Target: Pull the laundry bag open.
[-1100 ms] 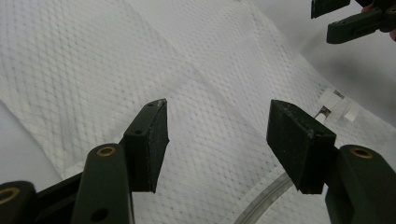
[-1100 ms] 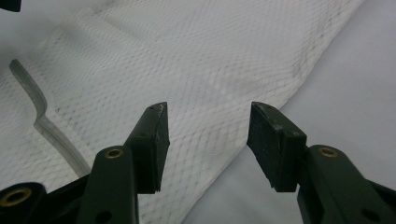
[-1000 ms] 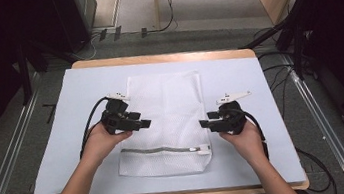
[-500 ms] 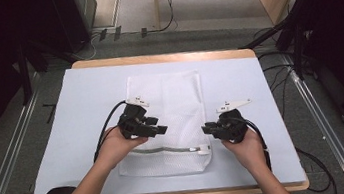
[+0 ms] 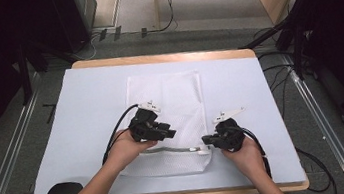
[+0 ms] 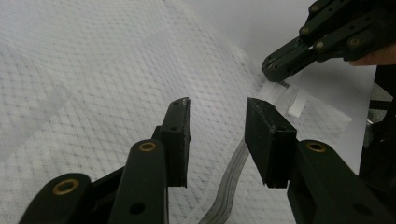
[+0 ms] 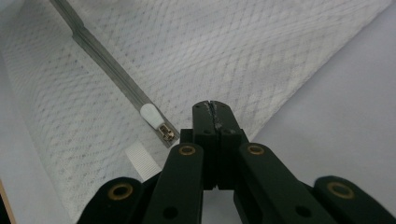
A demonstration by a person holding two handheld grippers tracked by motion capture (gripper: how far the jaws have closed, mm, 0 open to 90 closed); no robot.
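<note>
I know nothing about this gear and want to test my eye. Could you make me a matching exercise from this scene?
Things:
1. left gripper
2. right gripper
3. zip pull
4. mesh bag

States:
a. spread out flat
b. jaws pressed together
c. jaws apart
d. small and white

Pairs: 1-c; 2-b; 3-d; 4-a.

Both grippers' jaws have just been closing; the left's pinch nothing.

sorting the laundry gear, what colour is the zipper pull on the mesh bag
White, on a grey zipper tape; the zipper pull shows best in the right gripper view.
</note>
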